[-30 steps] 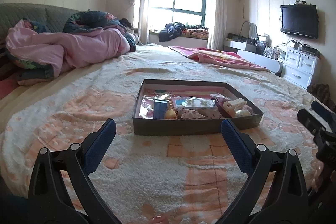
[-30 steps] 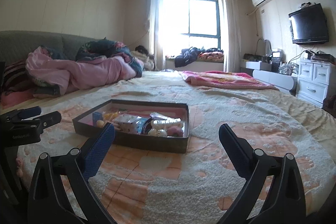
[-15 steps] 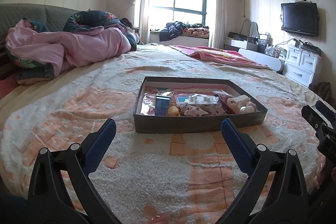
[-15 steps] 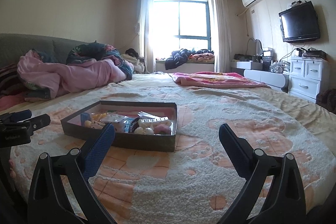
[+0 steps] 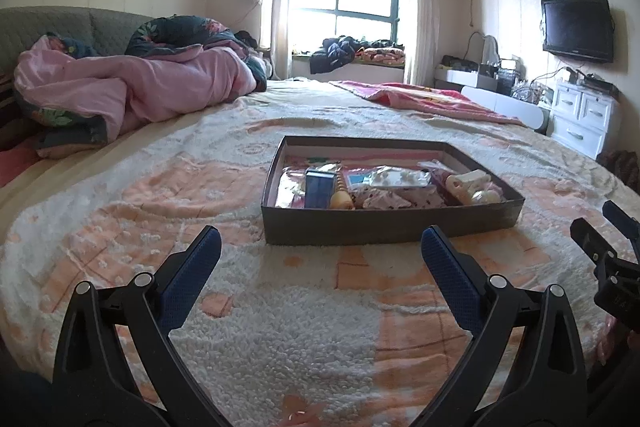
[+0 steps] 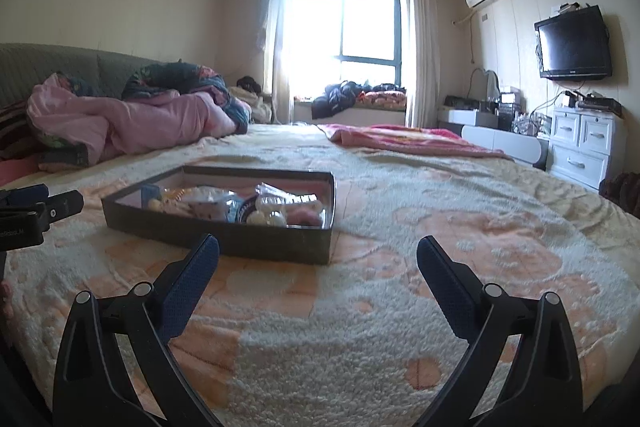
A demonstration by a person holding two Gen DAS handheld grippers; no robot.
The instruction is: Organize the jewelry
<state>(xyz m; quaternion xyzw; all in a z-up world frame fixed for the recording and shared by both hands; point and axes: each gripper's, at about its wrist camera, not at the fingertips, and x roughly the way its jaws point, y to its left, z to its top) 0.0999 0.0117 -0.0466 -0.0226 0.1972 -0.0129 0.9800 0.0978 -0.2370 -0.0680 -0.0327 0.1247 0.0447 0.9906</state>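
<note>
Grey tray holds jumbled jewelry packets — both tools clear.

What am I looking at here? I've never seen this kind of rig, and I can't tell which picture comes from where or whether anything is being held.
There is no robot: a person holds a two-finger claw in each hand, and a fisheye camera on each looks forward along its fingers. One picture comes from the left claw, the other from the right claw. Each claw also shows at the edge of the other's view. Both are open and hold nothing. They hover over a bed covered by a fuzzy cream and orange blanket. On it sits a shallow dark box filled with small packets and trinkets, too small to name surely. A pink quilt lies bunched farther back.
</note>
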